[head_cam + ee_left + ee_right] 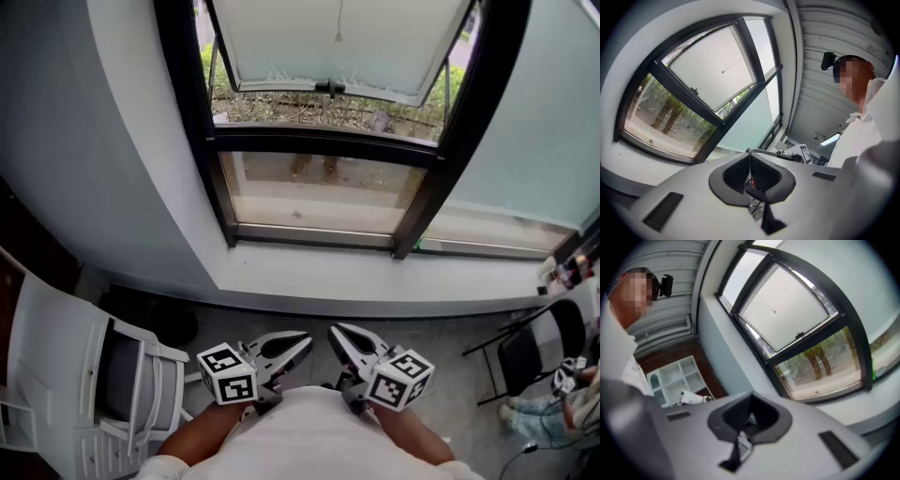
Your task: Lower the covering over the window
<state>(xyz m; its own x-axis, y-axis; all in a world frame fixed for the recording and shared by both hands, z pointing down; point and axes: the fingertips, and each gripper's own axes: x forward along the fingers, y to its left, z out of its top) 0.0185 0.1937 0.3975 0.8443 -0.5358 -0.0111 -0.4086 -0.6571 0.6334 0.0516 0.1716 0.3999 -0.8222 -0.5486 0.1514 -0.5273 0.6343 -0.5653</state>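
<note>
A black-framed window stands ahead of me above a white sill. Its upper sash is pale and opaque and tilts outward at its bottom edge. A thin pull cord ending in a small knob hangs in front of that sash, and the cord's knob shows in the left gripper view too. The covering itself is out of sight above the frame. My left gripper and right gripper are held low near my body, far from the window, both shut and empty, tips close together.
A white chair stands at my left by the wall. A black folding chair and a seated person's legs are at the right. A white shelf unit stands against a brown wall.
</note>
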